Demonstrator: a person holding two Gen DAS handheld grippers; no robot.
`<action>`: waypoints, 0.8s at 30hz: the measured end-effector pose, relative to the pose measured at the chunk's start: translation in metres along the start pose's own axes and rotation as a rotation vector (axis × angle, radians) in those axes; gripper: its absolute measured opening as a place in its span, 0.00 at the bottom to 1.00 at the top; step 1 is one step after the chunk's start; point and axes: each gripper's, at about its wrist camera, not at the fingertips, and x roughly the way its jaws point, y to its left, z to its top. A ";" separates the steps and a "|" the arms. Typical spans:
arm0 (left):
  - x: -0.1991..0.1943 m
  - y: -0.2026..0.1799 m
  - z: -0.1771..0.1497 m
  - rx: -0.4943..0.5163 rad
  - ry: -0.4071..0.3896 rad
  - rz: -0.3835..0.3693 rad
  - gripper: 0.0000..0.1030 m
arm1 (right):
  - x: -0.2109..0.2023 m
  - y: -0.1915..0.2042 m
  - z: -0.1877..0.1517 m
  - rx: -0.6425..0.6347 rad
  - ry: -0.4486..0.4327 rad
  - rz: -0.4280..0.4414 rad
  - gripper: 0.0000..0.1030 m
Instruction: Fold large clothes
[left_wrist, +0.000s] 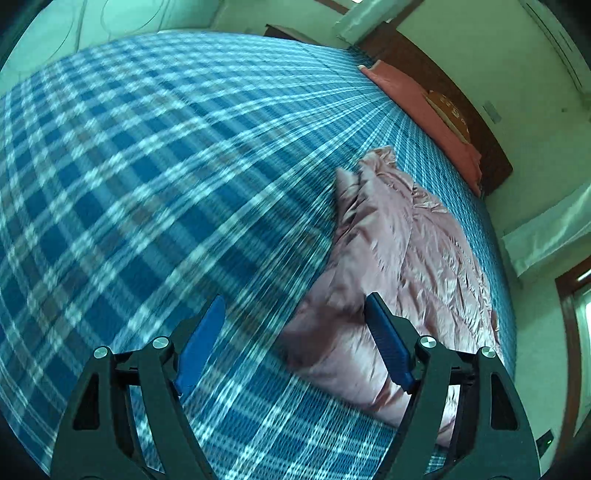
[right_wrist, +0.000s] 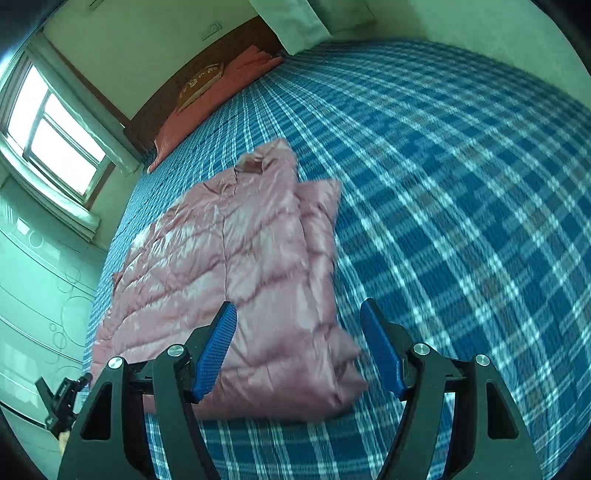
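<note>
A pink quilted puffer jacket (right_wrist: 240, 273) lies folded lengthwise on the blue plaid bedspread (right_wrist: 461, 221), collar toward the headboard. In the right wrist view my right gripper (right_wrist: 298, 304) hovers open over the jacket's near hem; its blue pads (right_wrist: 216, 350) stand apart and press on nothing. In the left wrist view the jacket (left_wrist: 399, 258) lies to the right. My left gripper (left_wrist: 296, 298) is open above the bed, with the jacket's near corner showing between its blue pads (left_wrist: 388, 343), untouched. The plaid is blurred in both views.
An orange-red pillow (right_wrist: 207, 99) lies along the dark wooden headboard (right_wrist: 236, 40). A bright window (right_wrist: 55, 136) and a pale wardrobe (right_wrist: 37, 302) flank the bed. A black device (right_wrist: 61, 402) shows at the lower left edge. Wide plaid bedspread (left_wrist: 129, 184) stretches away from the jacket.
</note>
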 end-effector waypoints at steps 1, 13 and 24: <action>-0.002 0.007 -0.009 -0.038 0.004 -0.020 0.75 | 0.001 -0.003 -0.009 0.022 0.007 0.020 0.67; 0.004 -0.008 -0.047 -0.084 0.012 -0.140 0.78 | 0.000 -0.021 -0.045 0.196 -0.020 0.101 0.67; 0.019 -0.007 -0.044 -0.168 -0.029 -0.166 0.78 | 0.031 -0.018 -0.046 0.253 -0.071 0.186 0.68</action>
